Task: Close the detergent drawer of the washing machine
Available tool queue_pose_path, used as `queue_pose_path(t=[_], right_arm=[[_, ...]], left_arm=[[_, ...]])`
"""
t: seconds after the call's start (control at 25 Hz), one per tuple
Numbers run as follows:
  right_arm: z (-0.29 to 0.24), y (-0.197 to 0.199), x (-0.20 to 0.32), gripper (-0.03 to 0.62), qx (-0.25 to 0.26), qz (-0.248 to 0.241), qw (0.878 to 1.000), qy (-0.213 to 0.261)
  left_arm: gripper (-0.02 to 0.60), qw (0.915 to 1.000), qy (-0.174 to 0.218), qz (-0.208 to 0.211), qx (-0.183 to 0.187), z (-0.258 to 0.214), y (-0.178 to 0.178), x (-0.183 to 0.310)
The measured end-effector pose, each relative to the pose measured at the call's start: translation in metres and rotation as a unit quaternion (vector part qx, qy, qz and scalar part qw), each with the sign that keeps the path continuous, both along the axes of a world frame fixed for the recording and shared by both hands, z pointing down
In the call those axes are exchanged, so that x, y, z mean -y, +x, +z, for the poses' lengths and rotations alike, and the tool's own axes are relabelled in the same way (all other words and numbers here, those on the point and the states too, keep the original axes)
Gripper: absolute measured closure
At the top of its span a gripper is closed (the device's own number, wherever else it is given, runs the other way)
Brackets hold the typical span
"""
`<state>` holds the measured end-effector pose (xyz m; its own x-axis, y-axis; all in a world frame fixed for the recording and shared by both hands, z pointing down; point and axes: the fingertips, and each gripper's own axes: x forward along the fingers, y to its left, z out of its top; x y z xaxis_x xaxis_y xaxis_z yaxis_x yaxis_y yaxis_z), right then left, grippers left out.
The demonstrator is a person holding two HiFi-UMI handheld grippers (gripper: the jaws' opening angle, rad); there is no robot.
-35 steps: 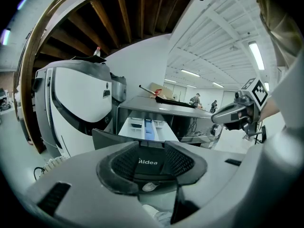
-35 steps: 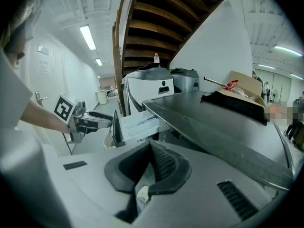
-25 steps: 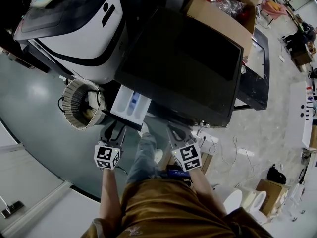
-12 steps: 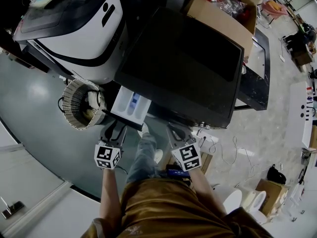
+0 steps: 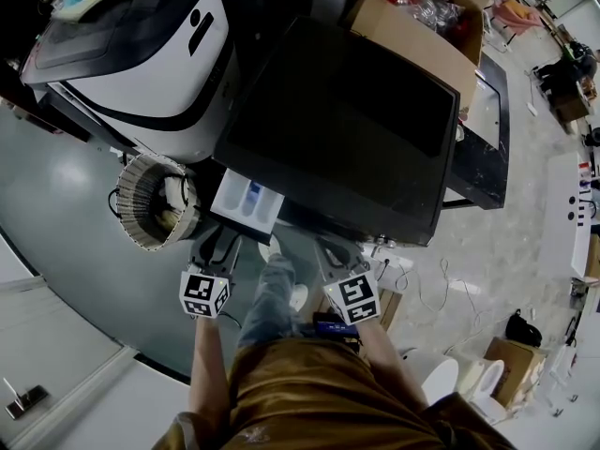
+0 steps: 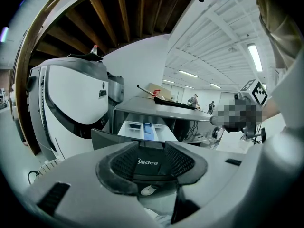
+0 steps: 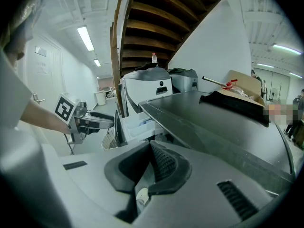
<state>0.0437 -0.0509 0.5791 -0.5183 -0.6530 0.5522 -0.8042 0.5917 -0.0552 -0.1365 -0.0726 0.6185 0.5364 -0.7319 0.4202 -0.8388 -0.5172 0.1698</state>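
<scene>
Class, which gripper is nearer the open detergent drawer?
Left. The left gripper sits right in front of the detergent drawer and its front panel; the right gripper is off to the drawer's right, apart from it.

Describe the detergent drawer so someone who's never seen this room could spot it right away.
Start at the dark-topped washing machine in the middle, beside the white machine. From its front left corner a shallow tray juts out toward the left gripper: the detergent drawer. Unlike the round basket beside it, it is rectangular, white inside with a blue compartment.

Glossy grey floor. Wooden stair beams overhead. White ceiling, strip lights. Cardboard box behind.
</scene>
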Motion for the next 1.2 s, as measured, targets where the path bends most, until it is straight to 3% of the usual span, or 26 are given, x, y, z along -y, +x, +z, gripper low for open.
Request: queue_pose_path(t=[1.2], right_arm=[[-0.007, 0.014, 0.034, 0.582, 0.008, 0.011, 1.0, 0.006]], left_arm=[[0.403, 0.9999, 0.008, 0.005, -0.007, -0.003, 0.024, 0.059]])
